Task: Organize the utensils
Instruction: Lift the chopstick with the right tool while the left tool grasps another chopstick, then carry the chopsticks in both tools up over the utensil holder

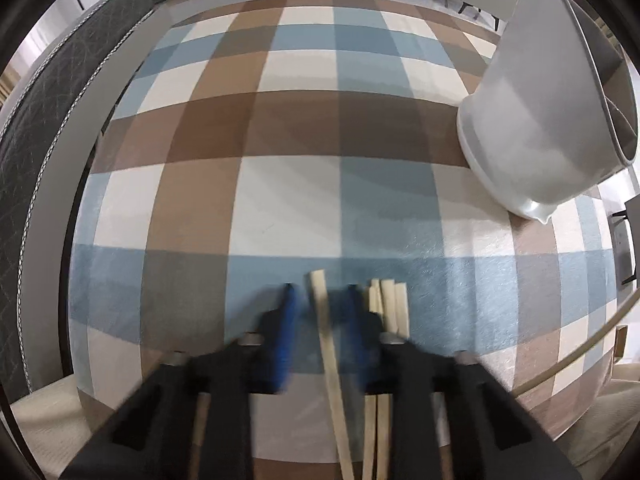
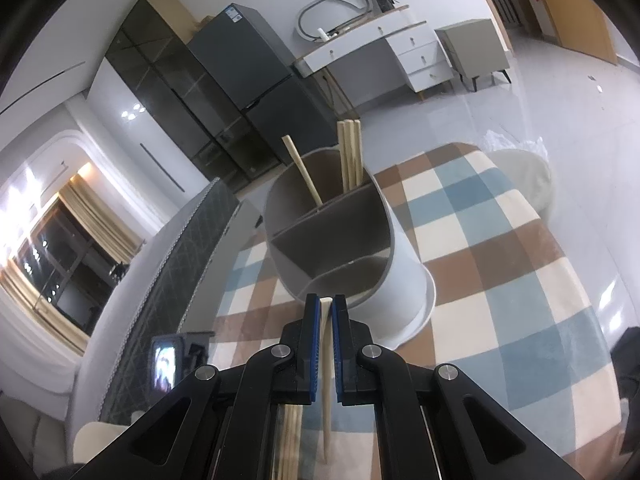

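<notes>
Your right gripper [image 2: 326, 312] was closed on one chopstick [image 2: 326, 380], just before the near rim of the white utensil holder [image 2: 404, 276]; four chopsticks [image 2: 350, 156] stood in its far compartments. Your left gripper [image 1: 318, 300] was open around a single chopstick [image 1: 326, 344] over the checked tablecloth [image 1: 280, 120], with free cloth ahead. I could read no writing.
</notes>
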